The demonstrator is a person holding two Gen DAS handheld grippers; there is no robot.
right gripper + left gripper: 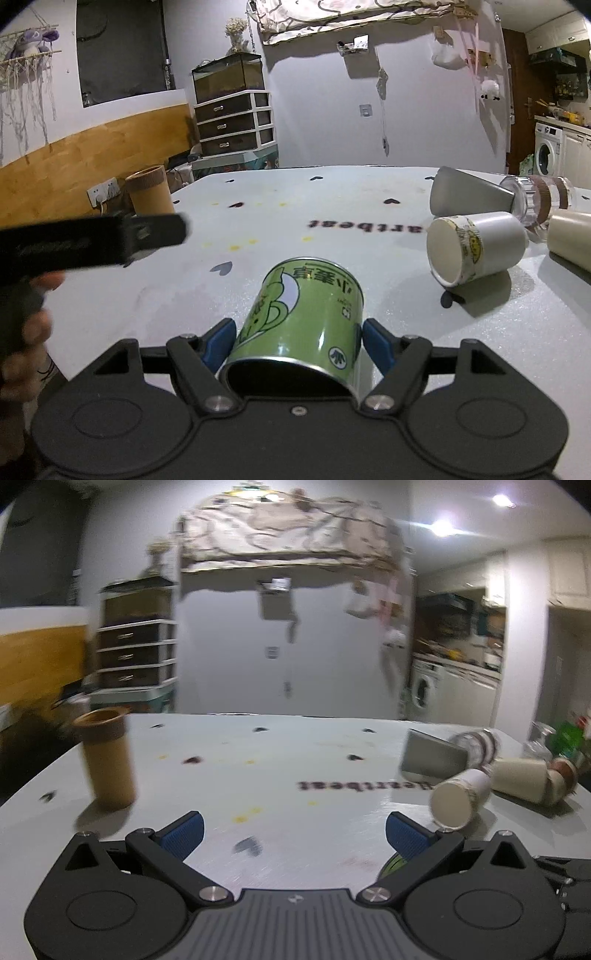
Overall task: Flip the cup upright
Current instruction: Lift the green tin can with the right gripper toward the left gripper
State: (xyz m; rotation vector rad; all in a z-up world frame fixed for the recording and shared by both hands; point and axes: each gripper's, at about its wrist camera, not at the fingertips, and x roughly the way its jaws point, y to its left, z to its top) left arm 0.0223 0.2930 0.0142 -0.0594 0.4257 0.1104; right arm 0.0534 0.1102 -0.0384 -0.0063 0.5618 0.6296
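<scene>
Right wrist view: a pale table (pixel 332 206) printed with small dark hearts fills the middle of the frame. At the lower centre, the right gripper (pixel 297 341) clamps a green cup (pixel 303 317) between its blue pads, one on each side. The cup lies tilted, its open mouth toward the camera and its closed base pointing away. At the right, a white paper cup (pixel 476 247) lies on its side, mouth toward the left. Just behind it a grey cup (pixel 469 195) also lies on its side, touching a clear jar (pixel 539 199) at the right edge. A tan cylinder cup (pixel 149 190) stands upright at the table's far left edge. The other gripper, blurred, crosses the left side of the frame.

Left wrist view: the picture is blurred. The left gripper (pixel 295 830) sits at the bottom centre with its blue pads spread wide, grasping nothing. The tan cylinder cup (pixel 109 764) stands at the left; the fallen white paper cup (pixel 458 801) lies at the right.
</scene>
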